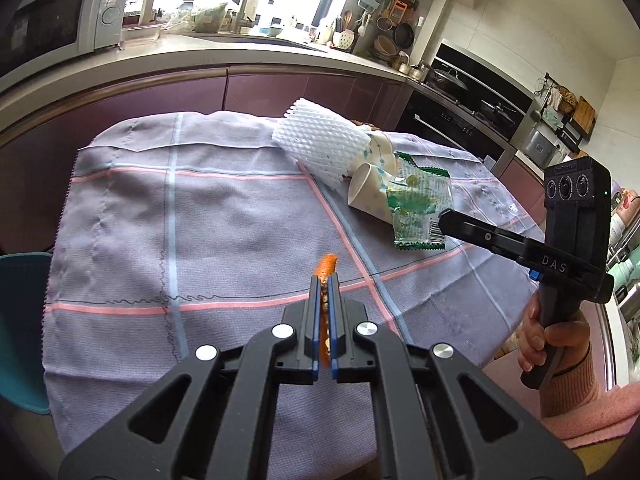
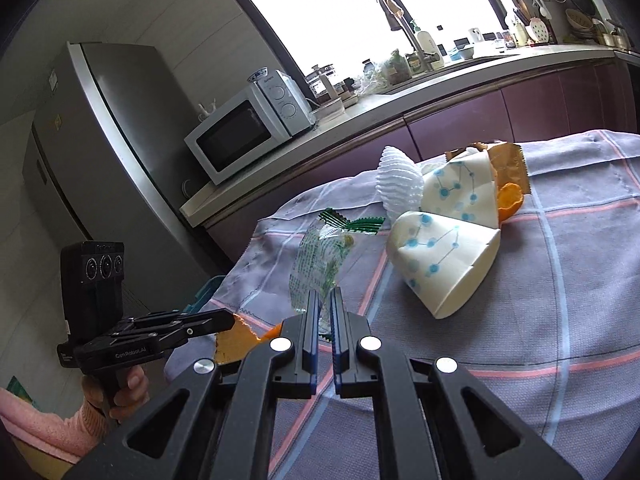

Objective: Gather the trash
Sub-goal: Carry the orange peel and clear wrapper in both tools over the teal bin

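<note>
My left gripper point(image 1: 326, 282) is shut on an orange wrapper point(image 1: 327, 266), held above the checked cloth point(image 1: 224, 216). From the right wrist view the same gripper point(image 2: 230, 322) shows at the left, with the orange wrapper point(image 2: 234, 340) hanging from it. My right gripper point(image 2: 325, 296) is shut on a clear green-printed wrapper point(image 2: 318, 260), lifted off the cloth; in the left wrist view that gripper point(image 1: 442, 218) grips the wrapper point(image 1: 416, 208) at its edge. Two paper cups point(image 2: 444, 256) lie on their sides beside a white foam net point(image 2: 398, 184).
Orange peel and a tan wrapper point(image 2: 510, 194) lie behind the cups. A teal bin point(image 1: 20, 320) stands off the table's left edge. A counter with a microwave point(image 2: 244, 132) runs behind the table, and a fridge point(image 2: 100, 152) stands at its end.
</note>
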Action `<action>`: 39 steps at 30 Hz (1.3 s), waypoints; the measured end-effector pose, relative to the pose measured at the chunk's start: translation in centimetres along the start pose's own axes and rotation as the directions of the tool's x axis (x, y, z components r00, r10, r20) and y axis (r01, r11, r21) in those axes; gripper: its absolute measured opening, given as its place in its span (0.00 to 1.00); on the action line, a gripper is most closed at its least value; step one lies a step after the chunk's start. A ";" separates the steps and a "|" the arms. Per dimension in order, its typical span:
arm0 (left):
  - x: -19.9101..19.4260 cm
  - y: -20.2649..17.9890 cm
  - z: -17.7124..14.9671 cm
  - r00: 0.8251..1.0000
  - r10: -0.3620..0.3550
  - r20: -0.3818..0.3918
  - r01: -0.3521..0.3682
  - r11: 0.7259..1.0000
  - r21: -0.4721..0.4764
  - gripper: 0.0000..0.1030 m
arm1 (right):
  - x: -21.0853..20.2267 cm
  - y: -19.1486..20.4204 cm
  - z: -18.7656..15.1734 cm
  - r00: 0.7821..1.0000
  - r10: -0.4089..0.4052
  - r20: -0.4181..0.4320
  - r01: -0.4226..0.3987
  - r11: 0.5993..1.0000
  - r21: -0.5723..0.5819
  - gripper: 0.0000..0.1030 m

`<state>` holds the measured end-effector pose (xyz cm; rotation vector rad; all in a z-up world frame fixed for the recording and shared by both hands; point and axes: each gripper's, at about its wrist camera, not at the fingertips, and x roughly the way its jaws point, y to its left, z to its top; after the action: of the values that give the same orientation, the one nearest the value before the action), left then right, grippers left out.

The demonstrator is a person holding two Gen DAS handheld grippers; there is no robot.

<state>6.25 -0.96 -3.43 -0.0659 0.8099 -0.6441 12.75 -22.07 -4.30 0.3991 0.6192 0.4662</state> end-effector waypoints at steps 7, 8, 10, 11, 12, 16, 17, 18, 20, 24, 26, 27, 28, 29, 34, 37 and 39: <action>0.6 2.5 -1.3 0.997 -0.020 -0.071 0.016 0.998 -0.057 0.07 | 1.7 1.1 -0.4 0.999 0.026 -0.042 -0.026 1.000 -0.012 0.05; 0.7 2.7 -1.5 0.997 -0.021 -0.076 0.016 0.998 -0.061 0.08 | 1.8 1.1 -0.5 0.999 0.026 -0.046 -0.027 1.000 -0.012 0.05; 0.9 2.9 -1.9 0.996 -0.022 -0.081 0.016 0.998 -0.066 0.16 | 2.0 1.1 -0.6 0.998 0.024 -0.053 -0.025 1.000 -0.009 0.05; 1.2 3.0 -2.1 0.996 -0.019 -0.088 0.013 0.998 -0.069 0.16 | 2.2 1.1 -0.6 0.998 0.024 -0.058 -0.024 1.000 -0.008 0.05; 1.4 3.1 -2.3 0.995 -0.011 -0.096 0.005 0.998 -0.069 0.16 | 2.3 1.1 -0.6 0.998 0.023 -0.060 -0.024 1.000 -0.008 0.05; 2.1 3.6 -3.0 0.993 -0.018 -0.120 0.007 0.996 -0.088 0.16 | 2.7 1.2 -0.8 0.997 0.024 -0.069 -0.024 1.000 -0.009 0.05; 2.2 3.7 -3.1 0.992 -0.022 -0.120 0.011 0.996 -0.092 0.16 | 2.7 1.2 -0.8 0.997 0.025 -0.073 -0.026 1.000 -0.009 0.05; 2.2 3.7 -3.2 0.992 -0.024 -0.120 0.013 0.995 -0.096 0.15 | 2.8 1.3 -0.9 0.997 0.027 -0.076 -0.028 1.000 -0.009 0.05; 2.1 4.0 -3.2 0.993 -0.030 -0.118 0.017 0.994 -0.108 0.07 | 3.0 1.4 -0.9 0.996 0.030 -0.080 -0.031 0.999 -0.012 0.05; 1.5 4.1 -3.3 0.995 -0.028 -0.100 0.016 0.993 -0.113 0.05 | 3.7 1.9 -0.7 0.995 0.043 -0.092 -0.045 0.999 -0.024 0.05; 1.0 4.1 -3.2 0.996 -0.016 -0.088 0.006 0.994 -0.111 0.05 | 4.1 2.4 -0.6 0.994 0.051 -0.097 -0.054 0.998 -0.034 0.05; 0.6 4.2 -3.1 0.997 -0.008 -0.080 0.000 0.994 -0.110 0.05 | 4.4 2.5 -0.5 0.993 0.055 -0.100 -0.060 0.997 -0.040 0.05; 0.2 4.3 -3.1 0.997 -0.003 -0.071 -0.005 0.994 -0.111 0.05 | 4.6 2.8 -0.4 0.993 0.061 -0.103 -0.066 0.997 -0.044 0.05; -0.2 4.4 -3.0 0.998 0.003 -0.062 -0.010 0.994 -0.112 0.05 | 4.8 3.0 -0.2 0.992 0.067 -0.105 -0.072 0.996 -0.049 0.05; -3.0 5.3 -2.6 0.999 0.054 -0.006 -0.054 0.992 -0.118 0.04 | 6.1 4.7 0.2 0.988 0.099 -0.117 -0.109 0.991 -0.079 0.05; -4.7 6.2 -2.6 0.996 0.087 0.023 -0.084 0.988 -0.128 0.04 | 6.9 5.7 0.5 0.984 0.123 -0.126 -0.135 0.987 -0.091 0.05; -5.8 6.9 -2.7 0.992 0.117 0.041 -0.110 0.984 -0.138 0.04 | 7.5 6.4 0.6 0.981 0.137 -0.134 -0.151 0.983 -0.101 0.05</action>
<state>4.93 8.35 -3.49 -0.1577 0.8030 -0.4772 16.62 -12.94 -4.16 0.3113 0.6863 0.6659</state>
